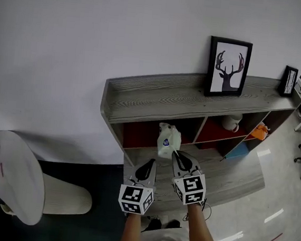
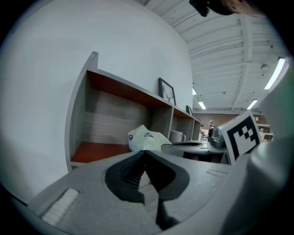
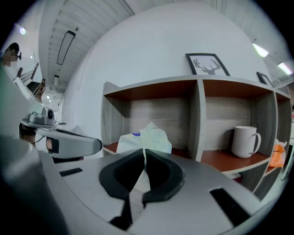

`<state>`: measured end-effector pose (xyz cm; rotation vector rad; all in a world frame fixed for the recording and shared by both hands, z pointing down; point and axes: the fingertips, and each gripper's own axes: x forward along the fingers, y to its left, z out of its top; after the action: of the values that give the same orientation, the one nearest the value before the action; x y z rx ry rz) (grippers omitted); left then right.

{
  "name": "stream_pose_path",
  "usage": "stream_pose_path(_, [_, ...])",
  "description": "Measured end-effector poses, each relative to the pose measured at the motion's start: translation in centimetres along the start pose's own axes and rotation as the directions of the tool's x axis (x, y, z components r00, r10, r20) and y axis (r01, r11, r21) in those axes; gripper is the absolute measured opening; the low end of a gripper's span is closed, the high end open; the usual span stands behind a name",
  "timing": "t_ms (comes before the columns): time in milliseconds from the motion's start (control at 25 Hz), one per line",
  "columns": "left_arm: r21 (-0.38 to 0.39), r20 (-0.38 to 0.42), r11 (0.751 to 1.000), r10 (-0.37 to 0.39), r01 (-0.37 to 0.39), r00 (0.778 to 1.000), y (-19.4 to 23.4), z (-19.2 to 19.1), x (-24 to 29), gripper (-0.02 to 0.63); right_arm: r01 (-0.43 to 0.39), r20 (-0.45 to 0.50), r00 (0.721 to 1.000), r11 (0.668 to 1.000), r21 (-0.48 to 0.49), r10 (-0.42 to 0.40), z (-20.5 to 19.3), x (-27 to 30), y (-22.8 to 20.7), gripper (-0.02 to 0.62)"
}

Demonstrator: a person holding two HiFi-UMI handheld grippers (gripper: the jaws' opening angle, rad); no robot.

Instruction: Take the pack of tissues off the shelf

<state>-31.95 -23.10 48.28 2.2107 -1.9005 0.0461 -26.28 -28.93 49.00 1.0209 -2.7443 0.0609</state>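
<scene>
the jaws of the right gripper [image 3: 144, 151] are closed on a thin fold of wrapper, and the pack of tissues [image 3: 145, 137] stands up from that pinch. the jaws of the left gripper [image 2: 144, 151] are pressed together with nothing between them.

the pack is at the front edge of the shelf's [image 1: 158, 99] left compartment. the jaws hide its underside, so i cannot tell if it is clear of the red floor.

the right gripper view alone shows the wrapper in the pinch. it also shows a white mug [image 3: 245, 141] in the middle compartment. the left gripper view shows the pack from the side, beside the other gripper's marker cube [image 2: 242, 134]. only the head view shows both grippers side by side and the whole top board, with a deer picture [image 1: 228, 67] near its right end.
</scene>
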Motion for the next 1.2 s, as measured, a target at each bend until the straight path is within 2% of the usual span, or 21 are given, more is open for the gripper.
stream_pose_path(400, [0.017,-0.002,1.000,-0.023,0.023,1.000,-6.4,-0.5,-1.4,0.008,0.013,0.034,0.999,1.000,0.005,-0.013,-0.1,-6.7,-2.0,0.018])
stream_pose_path(800, [0.028,-0.013,0.999,-0.045,0.046,0.999,-12.7,-2.7,-2.8,0.008,0.039,0.045,0.998,0.999,0.035,-0.040,-2.2,-13.4,-4.1,0.018])
stream_pose_path(1200, [0.067,-0.036,0.995,-0.069,0.072,0.997,-15.5,-4.9,-2.9,0.008,0.043,0.040,0.998,0.997,0.064,-0.046,-5.0,-16.6,-4.8,0.018])
